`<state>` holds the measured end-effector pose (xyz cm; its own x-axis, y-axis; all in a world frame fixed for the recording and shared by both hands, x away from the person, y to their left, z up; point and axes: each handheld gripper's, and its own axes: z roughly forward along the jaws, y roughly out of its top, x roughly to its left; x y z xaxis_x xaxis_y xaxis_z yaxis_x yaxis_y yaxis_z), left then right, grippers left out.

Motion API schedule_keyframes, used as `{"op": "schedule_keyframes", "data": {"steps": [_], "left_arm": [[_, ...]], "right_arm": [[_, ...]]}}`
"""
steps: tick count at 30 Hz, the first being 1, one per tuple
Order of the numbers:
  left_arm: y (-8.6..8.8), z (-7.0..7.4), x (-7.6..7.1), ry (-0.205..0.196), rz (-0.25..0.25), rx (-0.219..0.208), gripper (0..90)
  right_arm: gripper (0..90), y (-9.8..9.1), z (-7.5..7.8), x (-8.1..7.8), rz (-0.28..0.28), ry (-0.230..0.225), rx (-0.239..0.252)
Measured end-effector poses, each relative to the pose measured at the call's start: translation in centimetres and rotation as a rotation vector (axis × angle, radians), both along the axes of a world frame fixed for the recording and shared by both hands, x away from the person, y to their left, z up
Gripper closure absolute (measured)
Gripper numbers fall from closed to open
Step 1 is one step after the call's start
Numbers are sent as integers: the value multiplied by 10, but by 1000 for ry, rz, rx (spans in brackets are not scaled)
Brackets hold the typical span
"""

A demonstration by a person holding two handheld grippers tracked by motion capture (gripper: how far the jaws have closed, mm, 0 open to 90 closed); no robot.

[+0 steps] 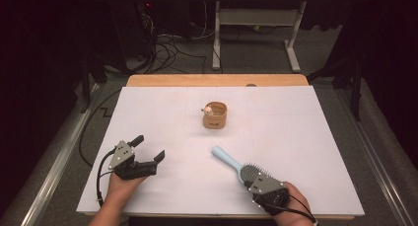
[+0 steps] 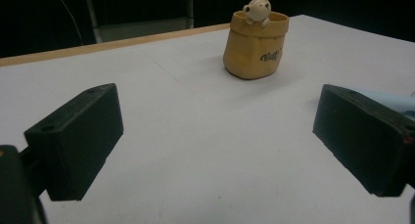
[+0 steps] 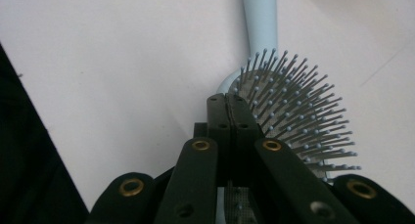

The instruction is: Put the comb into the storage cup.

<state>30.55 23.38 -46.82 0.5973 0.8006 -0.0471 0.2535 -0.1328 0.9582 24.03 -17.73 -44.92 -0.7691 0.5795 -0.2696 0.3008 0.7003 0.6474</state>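
A light blue hairbrush (image 1: 227,160) lies bristles up on the white table near the front right, its handle pointing toward the middle. My right gripper (image 1: 250,179) is shut, its jaws pressed together over the near edge of the brush head (image 3: 293,111); nothing shows between the tips (image 3: 227,100). A tan pouch-shaped cup (image 1: 215,116) with a small animal figure on its rim stands upright at the table's centre back. My left gripper (image 1: 150,147) rests open at the front left, facing the cup (image 2: 255,45), nothing between its jaws.
The white sheet (image 1: 305,137) covers a wooden table whose bare edge (image 1: 217,80) shows at the back. Past it are a dark floor, cables (image 1: 167,48) and a white desk frame (image 1: 256,18). A corner of the brush (image 2: 391,99) peeks behind the left gripper's right jaw.
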Motion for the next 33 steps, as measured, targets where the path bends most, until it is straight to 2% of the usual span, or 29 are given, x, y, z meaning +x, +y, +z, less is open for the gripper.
{"op": "schedule_keyframes", "data": {"steps": [6, 10, 11, 12, 17, 18, 19, 21, 22, 23, 25, 26, 27, 29, 30, 31, 32, 33], "left_arm": [[0, 0, 0, 1, -1, -1, 51], [0, 0, 1, 8, -3, 2, 51], [0, 0, 1, 11, -2, 2, 51], [0, 0, 1, 15, 0, 0, 52], [2, 1, 1, 15, 5, -10, 57], [2, 1, 1, 15, 5, -10, 57], [2, 1, 1, 16, 2, -14, 57], [2, 1, 1, 16, 2, -15, 57], [2, 1, 1, 15, 2, -14, 57], [2, 1, 2, 15, 0, -17, 57], [1, 1, 2, 15, -1, -17, 57], [1, 1, 2, 17, -4, -17, 57], [1, 0, 2, 19, -5, -17, 57], [0, 0, 2, 20, -7, -16, 57], [0, 0, 2, 20, -9, -15, 57], [0, 0, 2, 20, -9, -15, 57], [0, 0, 2, 19, -12, -16, 57], [0, 0, 2, 19, -12, -16, 57]], "right_arm": [[900, -4, 0, 2, -18, -4, -2], [900, -5, 0, 3, 2, 15, 29], [900, -6, 1, 2, 18, 22, 62], [900, -7, 4, 1, 46, 26, 130], [900, -16, 15, 1, 45, -9, 272], [900, -16, 15, 1, 45, -9, 272], [900, -23, 19, 4, 23, -37, 319], [893, -32, 22, 7, -14, -71, 350], [893, -32, 22, 7, -14, -71, 350], [878, -41, 24, 11, -56, -91, 384], [864, -50, 24, 15, -102, -105, 408], [864, -50, 24, 15, -102, -105, 408], [843, -59, 22, 19, -149, -120, 422], [840, -62, 21, 21, -161, -120, 428], [811, -69, 19, 25, -209, -122, 436], [811, -69, 19, 25, -209, -122, 436], [785, -75, 17, 29, -249, -125, 444], [785, -75, 17, 29, -249, -125, 444]]}}
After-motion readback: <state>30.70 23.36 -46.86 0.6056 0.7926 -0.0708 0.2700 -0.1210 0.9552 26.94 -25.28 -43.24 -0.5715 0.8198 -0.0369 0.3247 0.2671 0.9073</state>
